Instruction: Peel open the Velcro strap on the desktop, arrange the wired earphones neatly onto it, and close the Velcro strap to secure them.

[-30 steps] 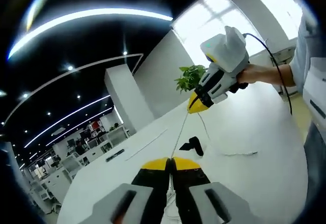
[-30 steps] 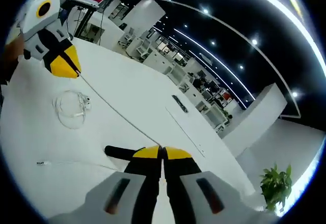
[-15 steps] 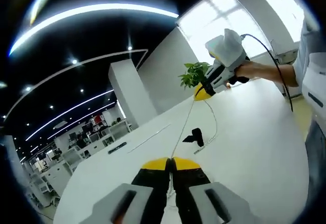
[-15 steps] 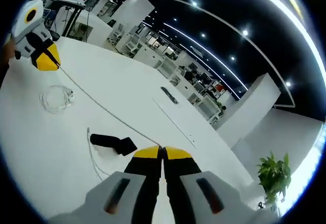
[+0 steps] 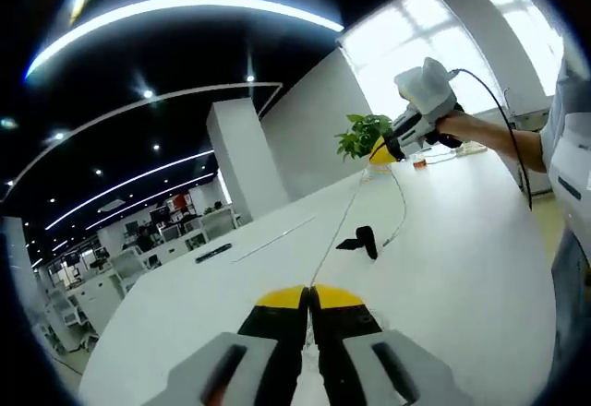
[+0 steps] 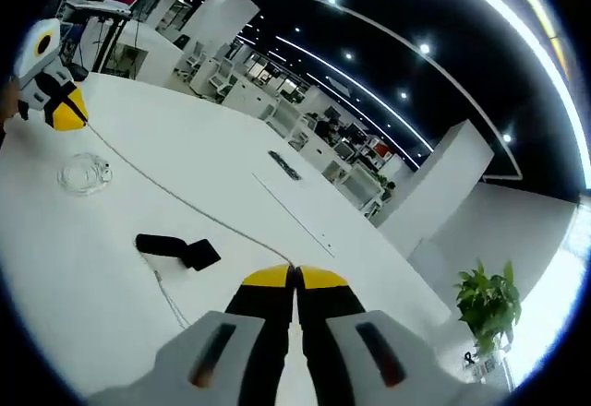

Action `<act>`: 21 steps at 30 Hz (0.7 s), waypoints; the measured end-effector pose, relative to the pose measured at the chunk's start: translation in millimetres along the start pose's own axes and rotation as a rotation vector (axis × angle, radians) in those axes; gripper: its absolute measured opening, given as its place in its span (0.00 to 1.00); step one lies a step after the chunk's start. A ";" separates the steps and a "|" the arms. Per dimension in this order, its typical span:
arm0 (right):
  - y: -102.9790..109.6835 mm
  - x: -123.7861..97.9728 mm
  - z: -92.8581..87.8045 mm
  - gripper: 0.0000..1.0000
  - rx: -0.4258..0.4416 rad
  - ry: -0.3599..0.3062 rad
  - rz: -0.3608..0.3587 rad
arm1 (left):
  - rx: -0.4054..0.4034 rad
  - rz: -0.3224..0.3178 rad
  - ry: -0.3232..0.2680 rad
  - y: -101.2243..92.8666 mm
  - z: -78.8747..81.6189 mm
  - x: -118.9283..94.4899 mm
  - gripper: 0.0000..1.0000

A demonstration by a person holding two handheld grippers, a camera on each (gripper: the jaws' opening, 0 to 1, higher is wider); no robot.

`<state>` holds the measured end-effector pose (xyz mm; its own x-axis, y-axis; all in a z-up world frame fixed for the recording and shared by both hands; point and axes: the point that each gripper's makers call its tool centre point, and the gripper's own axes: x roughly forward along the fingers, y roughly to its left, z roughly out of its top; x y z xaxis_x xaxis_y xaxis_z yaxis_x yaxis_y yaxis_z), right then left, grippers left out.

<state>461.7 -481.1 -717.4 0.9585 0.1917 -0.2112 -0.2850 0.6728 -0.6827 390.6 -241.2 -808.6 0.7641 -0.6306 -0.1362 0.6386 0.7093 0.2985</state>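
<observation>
A thin white earphone cable (image 5: 334, 231) runs taut above the white desk between my two grippers. My left gripper (image 5: 309, 297) is shut on one end of it, and my right gripper (image 5: 380, 155), held by a hand at the far right, pinches the other. The black Velcro strap (image 5: 360, 240) lies on the desk under the cable. In the right gripper view, my right gripper (image 6: 295, 278) is shut on the cable (image 6: 175, 200), which leads to the left gripper (image 6: 69, 120). A small coil of earphone cable (image 6: 83, 173) rests near it. The strap (image 6: 175, 247) lies flat, with a loose cable end beside it.
The white desk (image 5: 462, 268) is wide, and a slot and a dark cover (image 6: 283, 165) run along its middle. A potted plant (image 5: 362, 135) stands at the far end. A person's forearm (image 5: 489, 134) and a black cord reach in from the right. Office desks stand beyond.
The two grippers have drawn farther apart, stretching the cable longer. The coil on the desk has shrunk, and the loose cable end has slid closer to the strap.
</observation>
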 end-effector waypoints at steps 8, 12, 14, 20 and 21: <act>27.3 -38.0 94.4 0.03 0.203 -0.281 0.244 | -0.123 -0.044 -0.042 -6.9 2.6 0.0 0.06; 48.4 -37.8 115.2 0.03 0.159 -0.305 0.299 | -0.120 -0.071 -0.036 -15.0 3.9 5.8 0.08; 67.6 -34.3 125.6 0.03 0.139 -0.315 0.354 | -0.119 -0.085 -0.036 -19.1 4.7 9.0 0.09; 91.6 -21.6 133.7 0.04 0.036 -0.273 0.388 | -0.105 -0.092 -0.034 -19.7 6.9 11.9 0.21; 100.6 -16.9 130.7 0.04 0.022 -0.259 0.402 | -0.101 -0.093 -0.032 -19.4 6.5 10.9 0.22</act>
<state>418.3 -323.2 -691.1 0.7444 0.6098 -0.2722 -0.6360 0.5231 -0.5674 385.9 -263.9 -809.8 0.6989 -0.7037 -0.1279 0.7137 0.6744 0.1891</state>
